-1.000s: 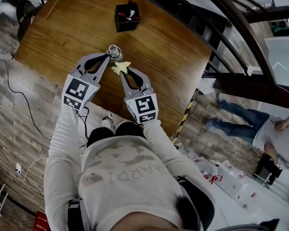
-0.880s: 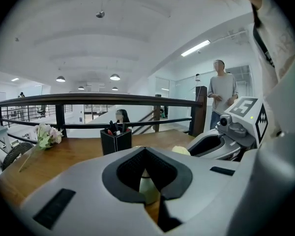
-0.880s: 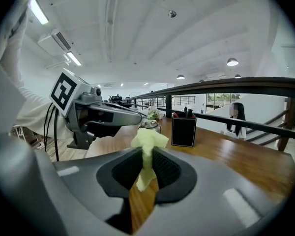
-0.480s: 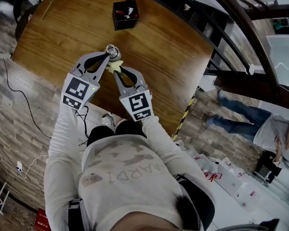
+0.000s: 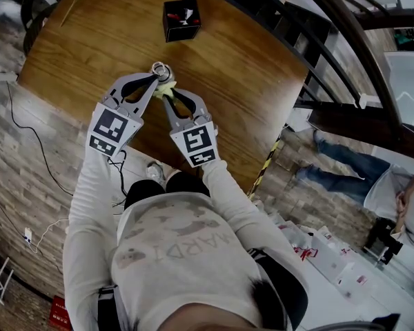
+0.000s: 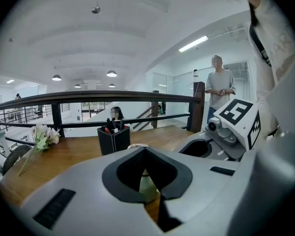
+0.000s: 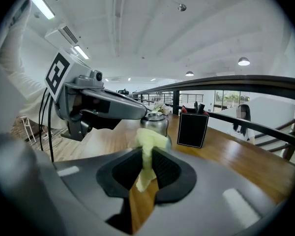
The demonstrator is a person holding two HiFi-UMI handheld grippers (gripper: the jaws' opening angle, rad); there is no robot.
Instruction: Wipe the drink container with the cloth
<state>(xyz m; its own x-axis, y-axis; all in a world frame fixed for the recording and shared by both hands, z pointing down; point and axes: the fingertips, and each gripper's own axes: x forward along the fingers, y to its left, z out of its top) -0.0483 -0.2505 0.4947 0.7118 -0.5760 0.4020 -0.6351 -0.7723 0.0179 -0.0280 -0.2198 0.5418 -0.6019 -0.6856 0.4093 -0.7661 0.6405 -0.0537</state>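
Note:
A small shiny metal drink container point(image 5: 161, 69) stands near the front edge of the round wooden table point(image 5: 83, 40). My left gripper point(image 5: 156, 78) is shut on its side; in the left gripper view the container point(image 6: 145, 183) sits between the jaws. My right gripper point(image 5: 167, 98) is shut on a pale yellow cloth point(image 5: 168, 87), which touches the container's near side. In the right gripper view the cloth point(image 7: 150, 144) sticks up from the jaws in front of the container point(image 7: 155, 122). The container's lower part is hidden by the cloth and jaws.
A black pen holder point(image 5: 180, 20) stands farther back on the table, also visible as the black box point(image 7: 192, 130). Flowers point(image 6: 44, 134) lie at the far left. A dark railing point(image 5: 324, 61) runs behind the table. A person point(image 6: 219, 90) stands beyond it. Cables point(image 5: 27, 136) cross the floor.
The right gripper has moved left and forward with the cloth, bringing it from just beside the container up against it. The left gripper has stayed on the container.

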